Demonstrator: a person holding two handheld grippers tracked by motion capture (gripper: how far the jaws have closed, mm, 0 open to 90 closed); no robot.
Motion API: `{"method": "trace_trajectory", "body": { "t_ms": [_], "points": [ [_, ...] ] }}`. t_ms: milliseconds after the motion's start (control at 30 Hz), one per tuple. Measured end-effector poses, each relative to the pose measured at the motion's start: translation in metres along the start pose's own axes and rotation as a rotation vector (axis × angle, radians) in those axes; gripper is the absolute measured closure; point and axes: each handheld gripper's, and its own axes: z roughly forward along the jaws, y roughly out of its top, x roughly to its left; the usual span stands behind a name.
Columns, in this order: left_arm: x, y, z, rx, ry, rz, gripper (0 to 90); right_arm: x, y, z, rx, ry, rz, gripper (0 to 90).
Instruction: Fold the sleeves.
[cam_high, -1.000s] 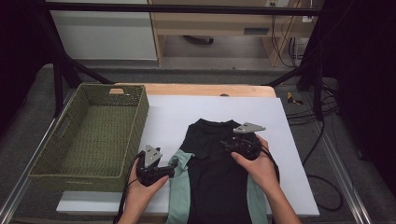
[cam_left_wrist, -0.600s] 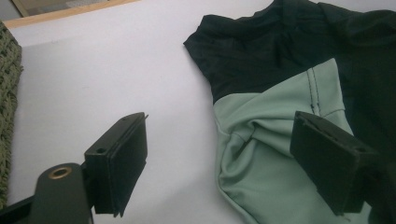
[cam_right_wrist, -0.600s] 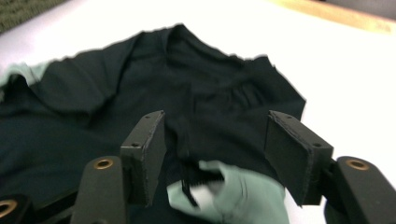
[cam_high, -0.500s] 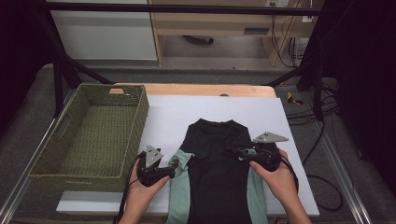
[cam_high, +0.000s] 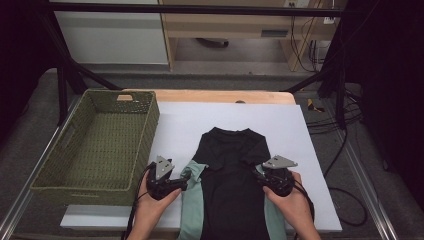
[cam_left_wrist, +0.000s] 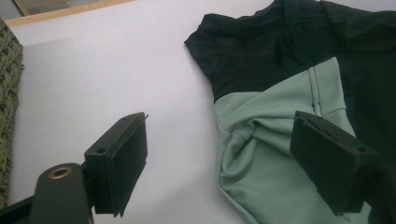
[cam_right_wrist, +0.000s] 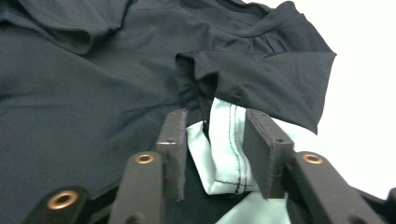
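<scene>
A black shirt (cam_high: 230, 170) with pale green sleeves lies flat on the white tabletop (cam_high: 225, 117), collar toward the far side. My left gripper (cam_high: 186, 180) rests at the shirt's left edge. In the left gripper view it (cam_left_wrist: 219, 123) stands open, its jaws wide astride the left green sleeve (cam_left_wrist: 271, 135) without touching it. My right gripper (cam_high: 259, 172) is at the shirt's right edge. Its jaws (cam_right_wrist: 215, 114) have just been closing, and a stitched fold of the right green sleeve (cam_right_wrist: 224, 149) stands loosely between them, under the black sleeve edge (cam_right_wrist: 271, 79).
A green woven basket (cam_high: 75, 192) stands at the table's left, close beside my left hand. The table's wooden far edge (cam_high: 215, 96) runs behind the shirt. Cables (cam_high: 345, 120) hang off to the right.
My right gripper moved from the shirt's chest out to the right and nearer the person, onto the right sleeve, and its jaws narrowed. The left gripper stayed put.
</scene>
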Motion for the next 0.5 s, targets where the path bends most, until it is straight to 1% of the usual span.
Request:
{"method": "trace_trajectory", "body": {
  "t_ms": [167,267,333,400,433,500],
  "points": [
    [0.0,0.001,-0.001,-0.005,0.002,-0.002,19.2,0.005,-0.001,-0.002,-0.004,-0.027,-0.008,77.2],
    [0.0,0.001,-0.001,-0.005,0.0,-0.003,19.2,0.006,0.0,-0.003,-0.016,-0.025,-0.009,80.7],
    [0.0,0.001,-0.001,-0.006,-0.003,-0.005,19.2,0.009,0.0,-0.001,-0.017,-0.016,-0.028,80.1],
    [0.0,0.001,-0.001,-0.008,-0.007,-0.007,19.2,0.012,-0.002,0.001,-0.016,-0.019,-0.041,76.5],
    [0.001,0.001,-0.002,-0.009,-0.005,-0.008,19.2,0.013,-0.003,0.001,-0.026,-0.019,-0.047,74.1],
    [0.002,0.001,-0.002,-0.012,-0.008,-0.014,19.2,0.014,-0.007,0.001,-0.05,-0.015,-0.041,69.9]
  ]
}}
